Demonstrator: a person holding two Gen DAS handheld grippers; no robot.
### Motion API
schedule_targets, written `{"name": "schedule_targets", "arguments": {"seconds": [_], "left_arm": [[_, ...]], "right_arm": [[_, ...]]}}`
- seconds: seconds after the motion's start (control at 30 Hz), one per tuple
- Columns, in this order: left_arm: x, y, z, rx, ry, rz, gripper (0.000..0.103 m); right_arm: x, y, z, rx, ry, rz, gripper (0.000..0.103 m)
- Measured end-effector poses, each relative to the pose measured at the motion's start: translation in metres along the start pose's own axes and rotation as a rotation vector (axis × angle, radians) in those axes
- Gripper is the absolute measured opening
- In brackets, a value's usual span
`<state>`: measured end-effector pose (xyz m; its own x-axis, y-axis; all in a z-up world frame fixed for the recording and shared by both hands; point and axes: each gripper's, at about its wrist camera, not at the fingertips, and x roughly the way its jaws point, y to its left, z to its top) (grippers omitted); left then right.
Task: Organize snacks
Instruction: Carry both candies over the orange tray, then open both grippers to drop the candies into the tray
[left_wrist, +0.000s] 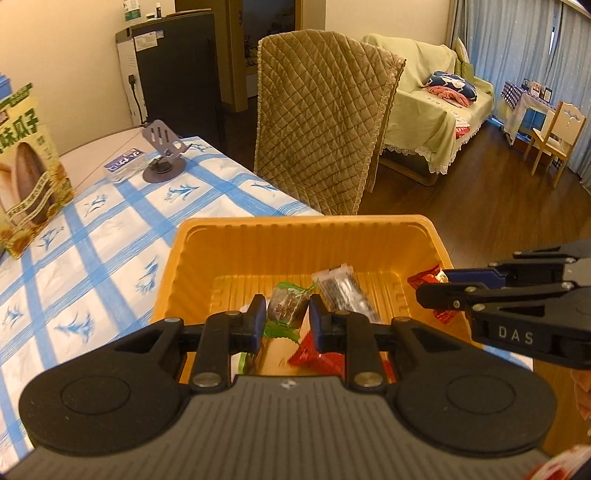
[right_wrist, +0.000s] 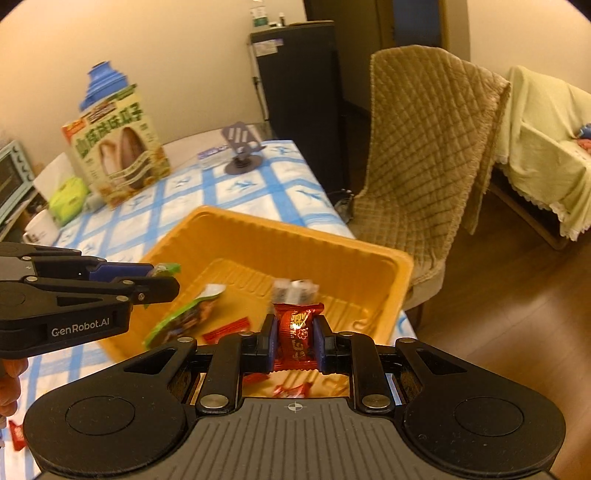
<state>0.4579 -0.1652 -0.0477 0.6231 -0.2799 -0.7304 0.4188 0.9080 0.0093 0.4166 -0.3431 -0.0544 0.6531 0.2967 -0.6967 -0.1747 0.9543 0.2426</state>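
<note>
The left tool (left_wrist: 287, 317) is clamped on a green-wrapped dark snack (left_wrist: 288, 304) above the orange plastic tray (left_wrist: 295, 229), though its own camera shows only the snack's upper end between the blue pads; the wrapper's print is too small to read. The right wrist view catches that same tool (right_wrist: 162, 277) from the side at 9 o'clock, with just a scrap of green wrapper (right_wrist: 168, 268) poking past the tips. The right tool (right_wrist: 295, 330) is clenched on a red-wrapped candy (right_wrist: 297, 326) over the tray's near edge; in the left wrist view the right tool (left_wrist: 432, 286) enters at 3 o'clock and hides most of the candy (left_wrist: 428, 277). Inside the tray lie a clear packet of dark pieces (left_wrist: 343, 290), a red packet (left_wrist: 317, 356) partly hidden by the left tool's body, and, seen only from the right, a green pouch (right_wrist: 184, 317). The tray sits on the counter (left_wrist: 110, 229) with its blue-checked cloth. Only the right view shows the sunflower-seed box (right_wrist: 118, 147) whole; the left view cuts it off at 9 o'clock. A phone stand (left_wrist: 162, 151) stands at 11 o'clock, and a quilted chair (left_wrist: 325, 122) at 12.
</note>
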Motion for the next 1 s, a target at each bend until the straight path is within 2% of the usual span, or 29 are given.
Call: {"name": "schedule_targets", "arguments": {"seconds": [0.47,1.0], "left_arm": [[0.055,-0.011,0.019,0.028,0.050,0.007,0.023],[0.060,-0.009,0.021,0.008,0.046,0.018,0.024]], "right_arm": [[0.022,-0.026,0.014,0.025,0.008,-0.031,0.021],[0.021,-0.033,0.016,0.040,0.003,-0.022,0.021]]}}
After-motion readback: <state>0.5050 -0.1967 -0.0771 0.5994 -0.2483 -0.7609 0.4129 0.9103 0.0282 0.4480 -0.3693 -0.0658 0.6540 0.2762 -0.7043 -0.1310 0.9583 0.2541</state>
